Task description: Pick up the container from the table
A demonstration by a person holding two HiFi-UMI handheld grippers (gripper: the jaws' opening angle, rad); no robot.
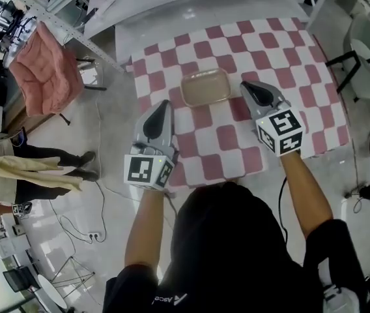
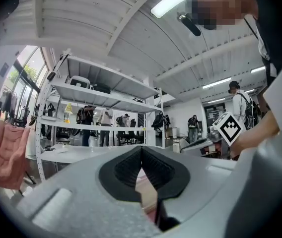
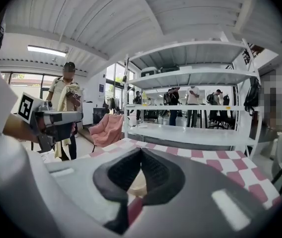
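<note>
A shallow, translucent beige container [image 1: 206, 87] lies on the pink-and-white checkered table [image 1: 237, 142], near its middle. My left gripper [image 1: 166, 104] is shut and hovers just left of the container and a bit nearer, holding nothing. My right gripper [image 1: 245, 85] is also shut, its tip close beside the container's right edge, and holds nothing. In the left gripper view a beige strip of the container [image 2: 148, 196] shows under the closed jaws. In the right gripper view the container [image 3: 137, 183] peeks out below the jaws too.
A pink armchair [image 1: 45, 70] stands on the floor at far left, and a white table [image 1: 191, 5] sits behind the checkered one. A person [image 1: 22, 168] stands at the left edge. A chair [image 1: 361, 70] is to the right. Cables [image 1: 87, 230] trail on the floor.
</note>
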